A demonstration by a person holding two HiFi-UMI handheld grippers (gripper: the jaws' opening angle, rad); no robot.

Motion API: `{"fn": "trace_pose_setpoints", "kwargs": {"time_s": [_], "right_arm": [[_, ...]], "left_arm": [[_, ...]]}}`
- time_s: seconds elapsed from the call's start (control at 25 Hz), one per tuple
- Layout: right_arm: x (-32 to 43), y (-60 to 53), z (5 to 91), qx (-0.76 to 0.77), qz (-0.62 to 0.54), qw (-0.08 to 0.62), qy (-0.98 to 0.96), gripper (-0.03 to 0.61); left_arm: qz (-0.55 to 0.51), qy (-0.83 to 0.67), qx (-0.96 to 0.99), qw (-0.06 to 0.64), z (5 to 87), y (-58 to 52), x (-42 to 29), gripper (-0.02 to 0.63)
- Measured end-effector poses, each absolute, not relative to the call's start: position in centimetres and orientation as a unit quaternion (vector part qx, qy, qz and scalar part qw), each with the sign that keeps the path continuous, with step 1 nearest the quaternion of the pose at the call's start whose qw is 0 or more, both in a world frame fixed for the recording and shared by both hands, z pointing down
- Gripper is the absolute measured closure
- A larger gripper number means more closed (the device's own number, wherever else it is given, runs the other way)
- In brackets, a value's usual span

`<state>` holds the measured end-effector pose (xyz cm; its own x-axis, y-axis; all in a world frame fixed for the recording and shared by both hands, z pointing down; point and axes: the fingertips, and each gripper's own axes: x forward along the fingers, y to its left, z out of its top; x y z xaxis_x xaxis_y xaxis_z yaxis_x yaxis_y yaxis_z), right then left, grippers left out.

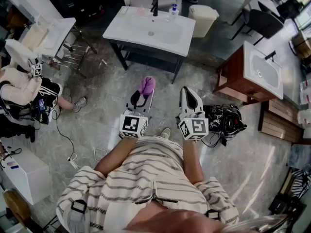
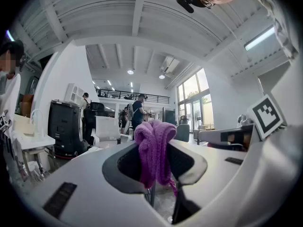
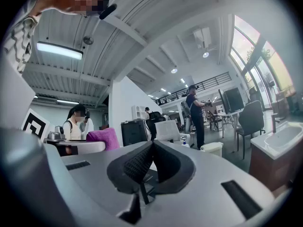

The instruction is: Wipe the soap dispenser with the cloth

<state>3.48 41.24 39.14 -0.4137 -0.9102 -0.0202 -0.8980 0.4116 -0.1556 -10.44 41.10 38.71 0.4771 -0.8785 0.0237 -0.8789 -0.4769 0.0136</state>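
Observation:
My left gripper (image 1: 144,93) is shut on a purple cloth (image 1: 147,85), which bunches up above the jaws and hangs down between the pads in the left gripper view (image 2: 152,136). My right gripper (image 1: 187,91) is held level beside it, shut with nothing between its pads (image 3: 152,150). A small clear soap dispenser (image 1: 173,10) stands at the back right corner of the white washbasin (image 1: 167,40), next to a black tap (image 1: 154,6). Both grippers are well short of the basin, over the floor. From the right gripper view the cloth (image 3: 102,138) shows at the left.
A white bin (image 1: 203,18) stands right of the basin. A second basin on a wooden cabinet (image 1: 261,72) is at the right, with a heap of black cables (image 1: 224,120) in front. A seated person (image 1: 22,89) and a white table (image 1: 51,33) are at the left.

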Motion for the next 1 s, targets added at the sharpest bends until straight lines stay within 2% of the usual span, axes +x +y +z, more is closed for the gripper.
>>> {"fn": "trace_pose_setpoints", "kwargs": {"time_s": [0.76, 1.0], "right_arm": [[5.2, 41.0, 39.6, -0.473, -0.056, 0.06, 0.877, 0.58], [4.9, 36.2, 39.9, -0.466, -0.059, 0.05, 0.881, 0.58]], "left_arm": [[0.02, -0.533, 0.846, 0.015, 40.5, 42.2, -5.4, 0.489], [0.016, -0.53, 0.847, 0.033, 41.3, 36.9, -5.0, 0.489]]}}
